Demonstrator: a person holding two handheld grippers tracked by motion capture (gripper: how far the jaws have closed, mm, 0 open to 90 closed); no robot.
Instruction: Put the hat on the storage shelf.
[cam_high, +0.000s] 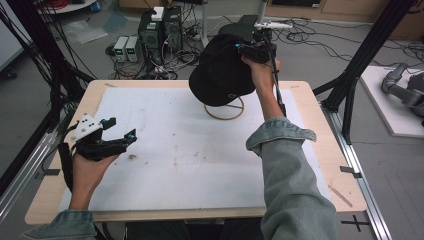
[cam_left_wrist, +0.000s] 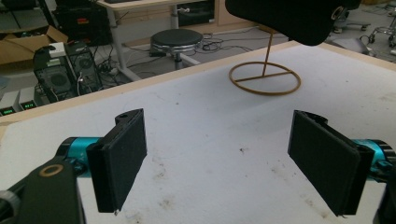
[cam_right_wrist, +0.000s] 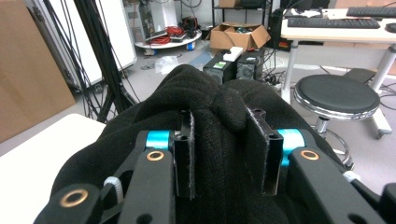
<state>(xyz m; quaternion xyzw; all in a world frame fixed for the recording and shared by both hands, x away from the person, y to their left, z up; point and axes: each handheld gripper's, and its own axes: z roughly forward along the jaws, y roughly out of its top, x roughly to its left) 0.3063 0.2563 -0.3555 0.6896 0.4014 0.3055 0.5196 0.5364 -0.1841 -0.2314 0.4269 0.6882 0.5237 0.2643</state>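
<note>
Worktop (cam_high: 305, 107) edges framed a white mat (cam_high: 190, 160), and the landmark on it was a brass wire stand (cam_high: 224, 111) near the far rim. Left of that stand, and nearer the person, the mat lay bare apart from a few dark smudges, giving wide open room across to the near left corner. Over that corner, well apart from the stand, the left gripper (cam_high: 120, 129) was held in the left hand (cam_high: 92, 167), just above the mat. Its jaws stood wide open with nothing between them; in the left gripper view the pads (cam_left_wrist: 122, 156) framed only bare mat, with the stand (cam_left_wrist: 265, 78) beyond them. Directly above the stand hung a black hat (cam_high: 220, 70), its lower rim close over the wire ring; whether it rested on the stand's stem could not be told. At the hat's right side, the right gripper (cam_high: 252, 50) was raised in the right hand (cam_high: 261, 70). Its jaws were closed on a bunched fold of the hat's knitted crown (cam_right_wrist: 219, 121), the fabric pinched between both pads. Right of the stand, only a narrow strip of mat remained before the worktop's right edge.
</note>
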